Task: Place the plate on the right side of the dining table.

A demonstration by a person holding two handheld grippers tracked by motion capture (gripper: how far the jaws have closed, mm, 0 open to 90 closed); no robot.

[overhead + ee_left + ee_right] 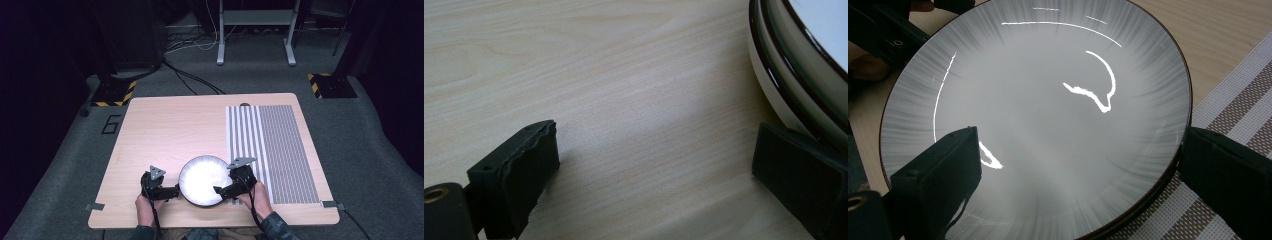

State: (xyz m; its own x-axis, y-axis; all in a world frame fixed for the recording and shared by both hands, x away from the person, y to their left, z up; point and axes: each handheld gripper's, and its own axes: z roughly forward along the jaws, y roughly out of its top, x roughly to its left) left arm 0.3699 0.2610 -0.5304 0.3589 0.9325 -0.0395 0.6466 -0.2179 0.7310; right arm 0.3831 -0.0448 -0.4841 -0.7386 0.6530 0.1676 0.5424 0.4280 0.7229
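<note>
Plate [205,181], round, white centre, dark rim, noted in high view at near edge of light wooden counter [165,130], right edge reaching striped placemat [272,150]. Left gripper [172,191] just beside plate's left rim, held by left hand [146,205]. Right gripper [223,191] at plate's right rim, held by right hand [255,196]; grey three-cornered plates on top of both. Grey carpet around counter, yellow-black marked bases beyond far corners.

Left gripper view: jaws spread wide, low over bare counter wood [624,90]. Nothing between them. Right-hand jaw close against plate's outer wall [784,85]; contact cannot be confirmed.

Right gripper view: jaws spread, straddling plate's rim. Left-hand jaw over glossy grey-streaked inner face [1038,115], right-hand jaw outside rim above placemat [1233,110]. Not clamped; gap visible on both sides. Plate edge overlapping placemat. Other gripper [885,32] seen dark at far rim, upper left.
</note>
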